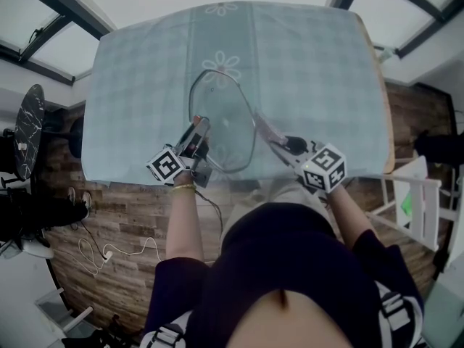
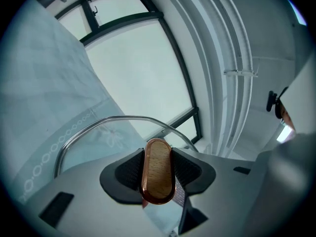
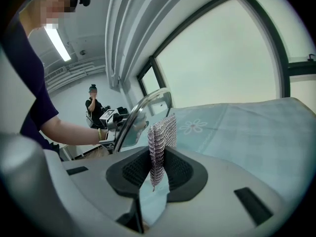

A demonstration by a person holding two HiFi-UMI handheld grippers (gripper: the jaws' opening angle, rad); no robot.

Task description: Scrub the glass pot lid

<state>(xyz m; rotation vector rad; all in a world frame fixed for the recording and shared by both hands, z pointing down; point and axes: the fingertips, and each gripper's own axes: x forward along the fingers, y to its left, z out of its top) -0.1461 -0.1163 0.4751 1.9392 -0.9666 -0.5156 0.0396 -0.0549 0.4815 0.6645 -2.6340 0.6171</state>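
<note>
The glass pot lid [image 1: 221, 122] with a steel rim is held on edge above the table [image 1: 312, 64], which has a pale blue flowered cloth. My left gripper [image 1: 194, 140] is shut on the lid's oval wooden knob [image 2: 158, 162]; in the left gripper view the gripper [image 2: 158, 177] has the knob pinched between its black pads, and the lid's rim [image 2: 113, 119] arcs beyond. My right gripper [image 1: 279, 142] sits at the lid's right edge. It [image 3: 157, 171] is shut on a silvery chain-mail scrubber [image 3: 163, 132], which stands close beside the lid's rim [image 3: 134, 118].
The table's near edge [image 1: 145, 176] runs just under both grippers. A white stool [image 1: 417, 194] stands on the wooden floor at the right, a dark chair [image 1: 25, 133] at the left, a cable [image 1: 116, 251] on the floor. Another person [image 3: 94, 105] stands far behind.
</note>
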